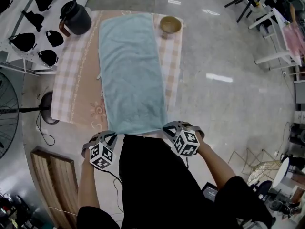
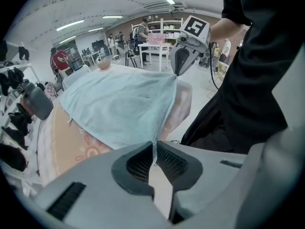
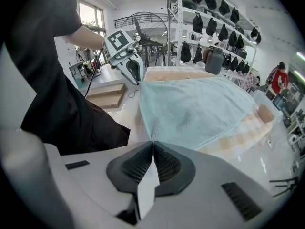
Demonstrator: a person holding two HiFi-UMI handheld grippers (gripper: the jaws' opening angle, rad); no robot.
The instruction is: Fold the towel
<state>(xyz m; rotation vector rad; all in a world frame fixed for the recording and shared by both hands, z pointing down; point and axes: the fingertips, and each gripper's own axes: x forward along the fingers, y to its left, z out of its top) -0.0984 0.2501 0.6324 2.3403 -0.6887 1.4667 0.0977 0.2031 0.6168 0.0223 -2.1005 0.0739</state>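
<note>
Currently: fold not begun.

- **Towel** (image 1: 131, 73): pale blue, spread full length on the table (image 1: 71, 94), no crease yet. A dark jug (image 1: 76, 17) and a bowl (image 1: 170, 25) flank its far end.
- **My left hand-held gripper** (image 2: 153, 150): jaws pinched on the towel's left corner nearest me.
- **My right hand-held gripper** (image 3: 152, 147): clamped likewise on the towel's right corner nearest me.
- **Outstanding, by my judgement:** carry both corners over to the towel's far end, lay them down, release.
</note>
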